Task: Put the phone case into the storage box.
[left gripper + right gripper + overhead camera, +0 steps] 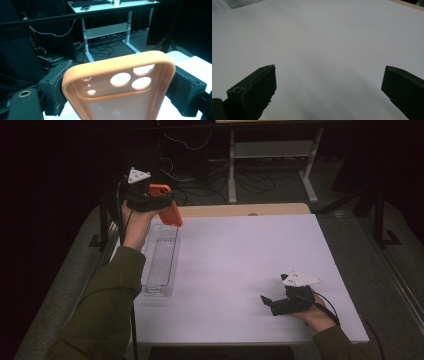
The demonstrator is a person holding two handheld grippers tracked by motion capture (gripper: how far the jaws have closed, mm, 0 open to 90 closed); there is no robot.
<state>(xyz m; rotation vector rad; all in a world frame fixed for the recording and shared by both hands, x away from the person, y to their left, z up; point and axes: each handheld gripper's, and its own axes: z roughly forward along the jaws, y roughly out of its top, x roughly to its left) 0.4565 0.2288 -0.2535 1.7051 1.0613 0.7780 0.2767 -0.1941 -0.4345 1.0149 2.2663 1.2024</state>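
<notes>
Dark surroundings frame a white table [240, 270], with cables on the floor behind it and a white desk frame [272, 155] standing farther back. On the table's left side lies a clear plastic tray [161, 261], long and narrow, running away from the person's side toward the far edge. Above the far end of that tray the left gripper [167, 207] is raised off the table in the person's left hand [135, 222], whose olive green sleeve [102, 312] comes in from the bottom left. Its jaws are clamped on an orange phone case [170, 210], which hangs in the air, slanting down toward the tray without touching it. From the left gripper view the phone case [120, 90] sits squeezed across its width between the two black pads [53, 90], one pressing on each long edge; the end with the camera cut-outs points away from the gripper and the inner side of the case faces the camera. Near the front right corner of the table the right gripper [267, 301] lies low over the white surface in the person's right hand [317, 315], well apart from the tray and the case. Seen in the right gripper view, its jaws stand wide apart with bare table [329, 50] between them, and a corner of the clear tray [242, 3] shows at the top left.
</notes>
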